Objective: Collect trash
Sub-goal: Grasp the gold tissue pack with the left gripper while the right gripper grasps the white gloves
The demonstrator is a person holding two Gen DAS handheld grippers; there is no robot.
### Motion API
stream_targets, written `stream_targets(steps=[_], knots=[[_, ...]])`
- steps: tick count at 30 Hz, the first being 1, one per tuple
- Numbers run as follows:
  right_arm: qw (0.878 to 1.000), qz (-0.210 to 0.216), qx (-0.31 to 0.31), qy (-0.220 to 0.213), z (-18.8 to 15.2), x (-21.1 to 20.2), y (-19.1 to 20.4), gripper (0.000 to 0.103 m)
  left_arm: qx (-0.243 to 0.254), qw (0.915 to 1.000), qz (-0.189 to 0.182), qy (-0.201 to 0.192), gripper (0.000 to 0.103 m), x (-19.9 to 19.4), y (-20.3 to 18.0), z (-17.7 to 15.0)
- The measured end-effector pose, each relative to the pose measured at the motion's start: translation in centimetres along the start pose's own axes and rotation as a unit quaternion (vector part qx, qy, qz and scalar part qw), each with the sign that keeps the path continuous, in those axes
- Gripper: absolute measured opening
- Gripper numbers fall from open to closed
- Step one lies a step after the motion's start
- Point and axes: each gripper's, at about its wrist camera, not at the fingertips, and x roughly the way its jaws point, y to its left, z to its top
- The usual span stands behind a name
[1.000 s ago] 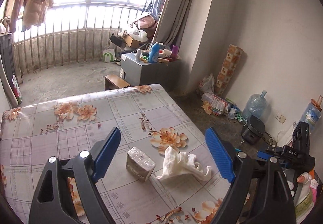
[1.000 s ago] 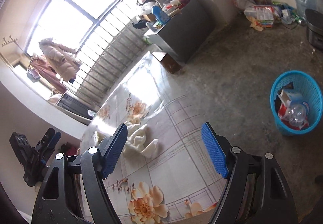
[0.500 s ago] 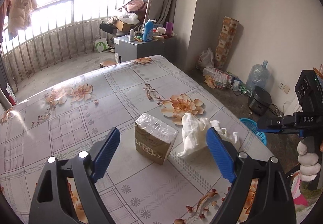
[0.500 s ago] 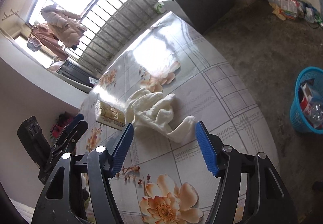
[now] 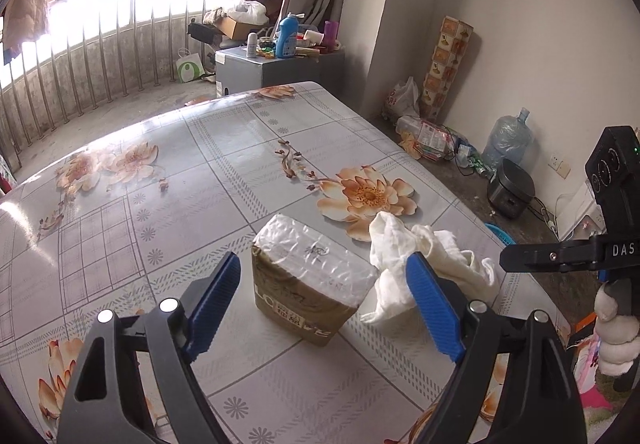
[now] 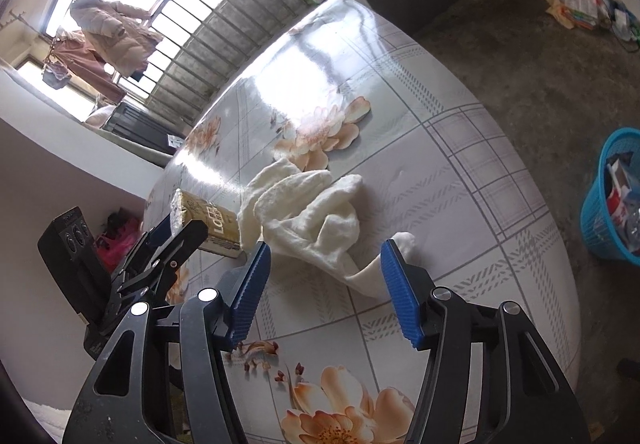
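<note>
A brown tissue pack (image 5: 310,280) with a clear plastic top lies on the flowered table (image 5: 200,172). My left gripper (image 5: 324,304) is open, its blue jaws on either side of the pack, close to it. A crumpled white cloth (image 5: 424,264) lies just right of the pack. In the right wrist view the cloth (image 6: 316,220) lies just ahead of my open right gripper (image 6: 326,284), and the pack (image 6: 208,222) sits left of it. A blue trash basket (image 6: 612,196) with rubbish inside stands on the floor to the right.
The table edge drops to a concrete floor on the right. A black pot (image 5: 510,192), a water jug (image 5: 506,138) and bags of clutter (image 5: 424,132) line the wall. A grey cabinet (image 5: 276,66) with bottles stands beyond the table's far end.
Both grippers have moved in closer over the table. The tissue pack now sits between the left jaws, and the white cloth lies just ahead of the right jaws.
</note>
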Motion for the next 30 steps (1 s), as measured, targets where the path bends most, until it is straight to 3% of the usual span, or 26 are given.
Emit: stream_targets(steps=[6,9,12,14,16,24,30], knots=[[1.000,-0.016,-0.016,0.006,-0.4,0.6,0.6,0.054,-0.004,1.0000,0.004,0.000,0.070,0.5,-0.1,0.2],[0.999,-0.035,-0.032,0.004,-0.5,1.2,0.8,0.049,-0.004,0.9999,0.010,-0.004,0.061,0.5,-0.2,0.3],[0.998,-0.049,-0.045,0.012,-0.7,1.9,0.9,0.032,-0.011,0.9999,0.007,-0.004,0.058,0.6,0.0,0.5],[0.998,-0.043,-0.039,0.020,-1.0,2.2,0.7,0.011,-0.014,0.9999,0.006,-0.005,0.057,0.6,-0.1,0.5],[0.998,-0.042,-0.033,0.021,-1.2,1.8,0.3,0.003,-0.016,0.9999,0.003,-0.003,0.057,0.5,-0.2,0.4],[0.999,-0.034,-0.016,0.024,-2.9,-2.4,-1.4,0.000,-0.026,0.9989,-0.023,0.032,0.057,-1.4,-2.0,-0.9],[0.998,-0.051,-0.034,0.003,-3.4,-3.3,-0.9,0.004,-0.015,0.9984,-0.006,0.055,0.057,-2.8,-2.8,-2.1]])
